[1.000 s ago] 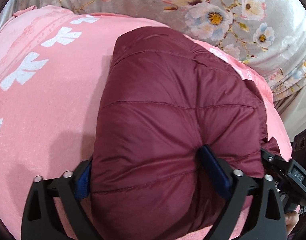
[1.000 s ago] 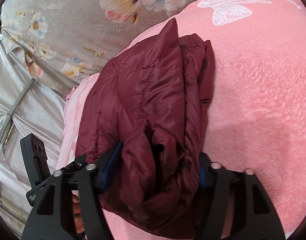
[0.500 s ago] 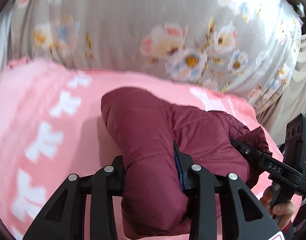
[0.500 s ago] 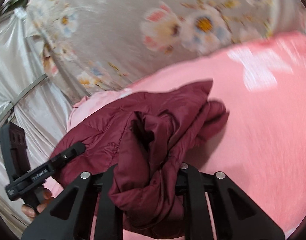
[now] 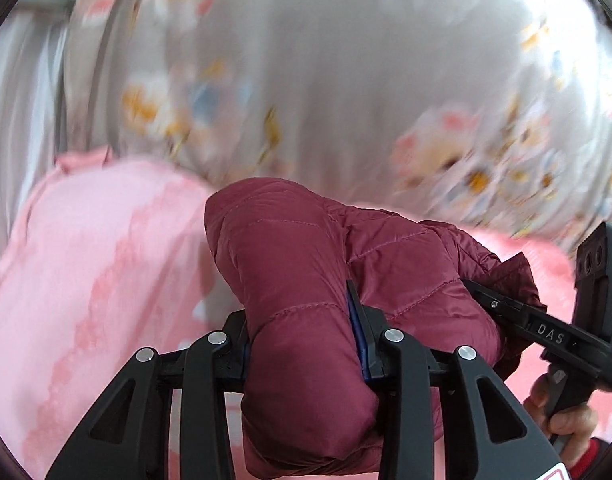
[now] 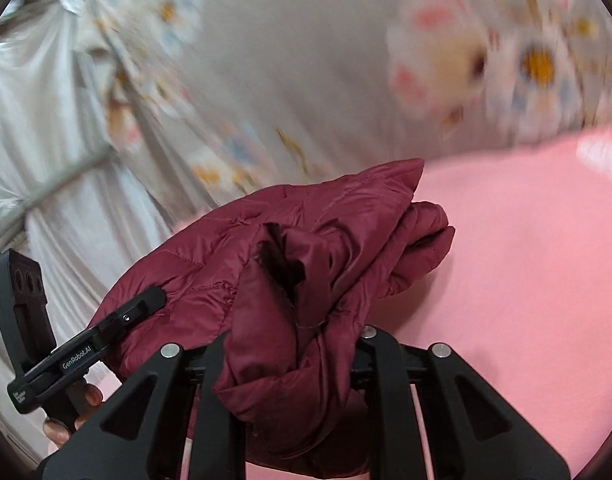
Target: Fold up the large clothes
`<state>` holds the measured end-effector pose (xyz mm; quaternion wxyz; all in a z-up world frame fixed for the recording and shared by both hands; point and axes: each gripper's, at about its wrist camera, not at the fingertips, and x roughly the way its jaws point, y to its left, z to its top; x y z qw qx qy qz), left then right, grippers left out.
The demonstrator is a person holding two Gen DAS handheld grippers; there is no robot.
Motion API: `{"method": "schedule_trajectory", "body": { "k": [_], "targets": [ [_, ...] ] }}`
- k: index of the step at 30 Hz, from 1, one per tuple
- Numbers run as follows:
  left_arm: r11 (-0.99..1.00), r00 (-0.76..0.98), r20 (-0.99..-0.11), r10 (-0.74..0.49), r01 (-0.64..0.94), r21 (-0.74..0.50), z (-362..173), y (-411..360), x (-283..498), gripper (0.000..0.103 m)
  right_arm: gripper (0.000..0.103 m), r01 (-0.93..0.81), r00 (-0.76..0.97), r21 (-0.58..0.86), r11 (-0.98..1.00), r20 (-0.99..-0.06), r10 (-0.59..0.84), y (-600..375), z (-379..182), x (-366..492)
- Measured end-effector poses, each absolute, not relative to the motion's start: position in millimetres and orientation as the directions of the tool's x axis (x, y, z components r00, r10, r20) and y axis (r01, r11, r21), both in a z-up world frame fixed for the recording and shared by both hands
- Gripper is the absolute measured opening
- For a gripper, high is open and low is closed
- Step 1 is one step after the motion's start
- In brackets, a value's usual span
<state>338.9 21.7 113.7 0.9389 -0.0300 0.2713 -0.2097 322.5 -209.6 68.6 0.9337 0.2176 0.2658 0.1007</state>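
Note:
A folded maroon quilted jacket [image 5: 306, 264] is held up off the pink blanket [image 5: 86, 280] between both grippers. My left gripper [image 5: 302, 344] is shut on one end of the bundle, which bulges between its jaws. My right gripper [image 6: 294, 344] is shut on the other end of the jacket [image 6: 326, 240], where loose layers and a dark opening show. The right gripper also shows in the left wrist view [image 5: 546, 332]. The left gripper shows in the right wrist view [image 6: 86, 344].
The pink blanket [image 6: 526, 260] covers the bed below. A grey floral curtain [image 5: 326, 80] hangs behind, blurred by motion. White drapery [image 6: 38, 140] hangs at the left of the right wrist view.
Both grippers have closed on the jacket ends and lifted the bundle off the blanket. The views have tilted up toward the floral curtain.

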Motion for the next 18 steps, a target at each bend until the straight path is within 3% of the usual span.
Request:
{"method": "schedule_trajectory", "body": {
  "k": [2,5,8,14,16,18],
  "targets": [
    [0.923,0.733,-0.569,-0.374,0.350,-0.156,75.1,24.5,350.2,0.033,0.016,-0.045,0.805,0.437,0.898,-0.517,0.291,-202.1,41.3,329.8],
    [0.930,0.711,-0.610,-0.351,0.341,-0.138,49.0,32.0,343.7,0.043,0.021,-0.018,0.759,0.438,0.899,-0.579,0.297,-203.1,19.9,327.1],
    [0.929,0.669,-0.653,-0.355,0.333,-0.164,45.7,37.7,345.9,0.050,0.027,0.005,0.736,0.463,0.886,-0.601,0.310,-208.2,15.5,325.0],
    [0.948,0.633,-0.710,-0.309,0.265,-0.176,40.4,45.6,342.7,0.068,0.051,0.065,0.735,0.435,0.898,-0.630,0.252,-211.1,21.5,300.9],
    [0.961,0.625,-0.732,-0.271,0.219,-0.169,44.7,52.0,333.9,0.076,0.052,0.096,0.749,0.401,0.911,-0.632,0.200,-215.4,28.0,279.6],
    [0.971,0.612,-0.755,-0.237,0.176,-0.163,51.6,59.5,322.6,0.076,0.052,0.145,0.772,0.346,0.927,-0.626,0.113,-218.6,41.1,257.7]
  ]
}}
